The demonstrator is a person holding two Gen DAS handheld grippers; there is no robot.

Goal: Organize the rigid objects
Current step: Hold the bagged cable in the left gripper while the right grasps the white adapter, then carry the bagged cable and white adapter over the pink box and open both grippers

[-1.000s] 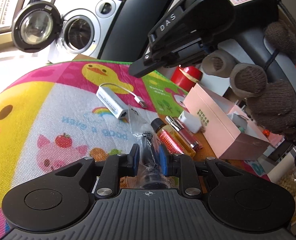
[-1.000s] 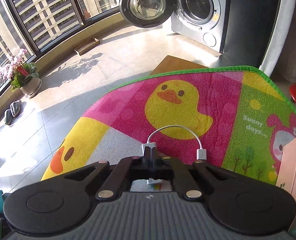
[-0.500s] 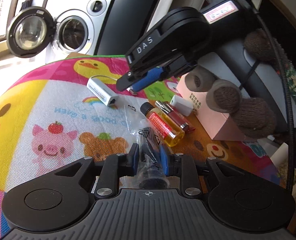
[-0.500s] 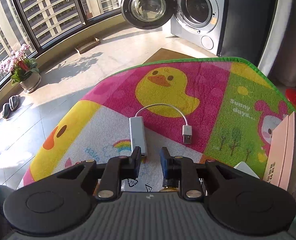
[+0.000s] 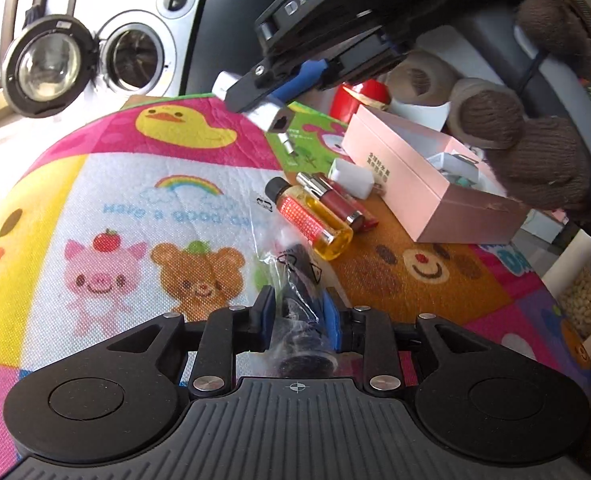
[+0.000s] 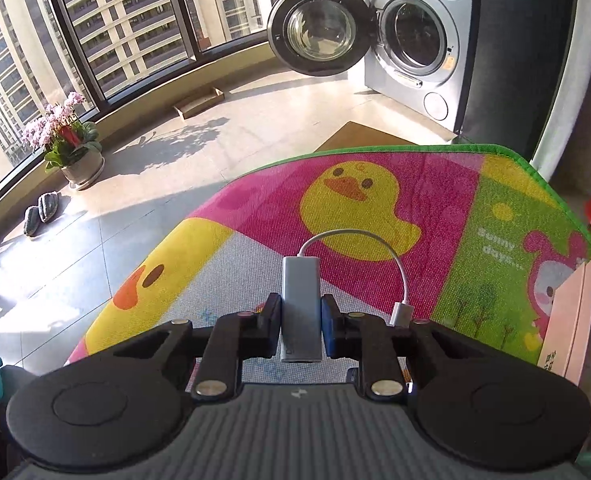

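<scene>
In the left wrist view, the left gripper [image 5: 298, 312] at lower centre pinches a bagged black item [image 5: 299, 280], its jaws just easing apart, while the pink box [image 5: 423, 176] waits at upper right. In the right wrist view, the right gripper [image 6: 300, 322] has just clamped the grey adapter [image 6: 300, 300] mid-frame, lifted clear of the mat [image 6: 455, 208], likely box-bound.

Sunlight is pouring through the tall dark-framed windows [image 6: 107, 40] at the upper left, showing apartment blocks outside, and is glaring off the pale tiled floor [image 6: 143, 168]. A potted orchid [image 6: 69, 140] is casting long shadows at the left edge, slippers [image 6: 41, 214] lying below it. At the upper right, a silver washing machine [image 6: 415, 40] is standing with its round door [image 6: 319, 28] hanging open.
</scene>
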